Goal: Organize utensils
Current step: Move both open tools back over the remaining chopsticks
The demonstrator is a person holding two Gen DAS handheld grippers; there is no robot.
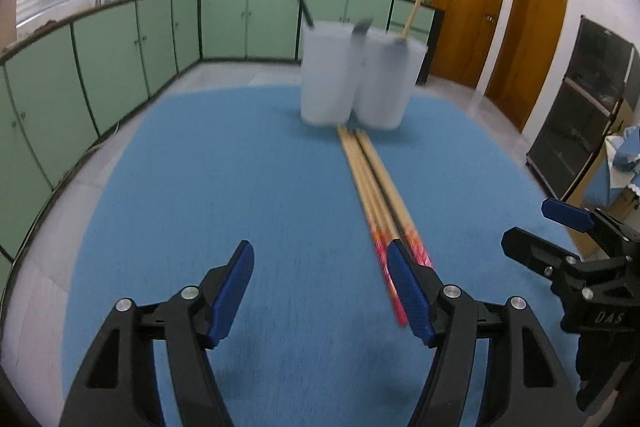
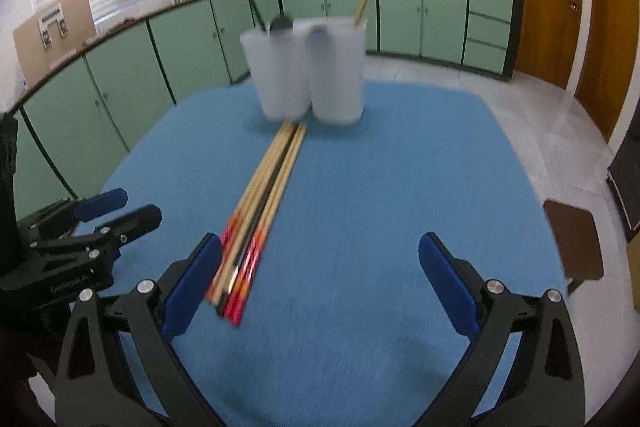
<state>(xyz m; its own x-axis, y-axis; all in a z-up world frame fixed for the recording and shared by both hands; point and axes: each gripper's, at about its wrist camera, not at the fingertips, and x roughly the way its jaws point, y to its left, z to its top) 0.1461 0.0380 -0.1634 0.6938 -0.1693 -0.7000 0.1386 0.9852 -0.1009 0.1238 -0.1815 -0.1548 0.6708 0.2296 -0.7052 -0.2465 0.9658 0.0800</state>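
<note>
Only partly legible: "DAS" embossed on right gripper (image 1: 532, 227) body; faint white print on left gripper (image 2: 120, 209) body, too blurred to make out.

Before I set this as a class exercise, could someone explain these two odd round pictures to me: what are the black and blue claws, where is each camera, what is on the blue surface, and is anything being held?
The claws are hand-held grippers, one in each of a person's hands; no robot arm is involved. Each carries a wide-angle camera looking forward along its two fingers, hence the round, bent pictures. One picture comes from the left gripper, the other from the right gripper; each also shows its partner at the edge.

On the blue table cover lies a bundle of chopsticks with red-patterned ends, pointing towards two white holders standing side by side. The holders already contain a few utensils, too blurred to name.

Both grippers are open and hold nothing.
</note>
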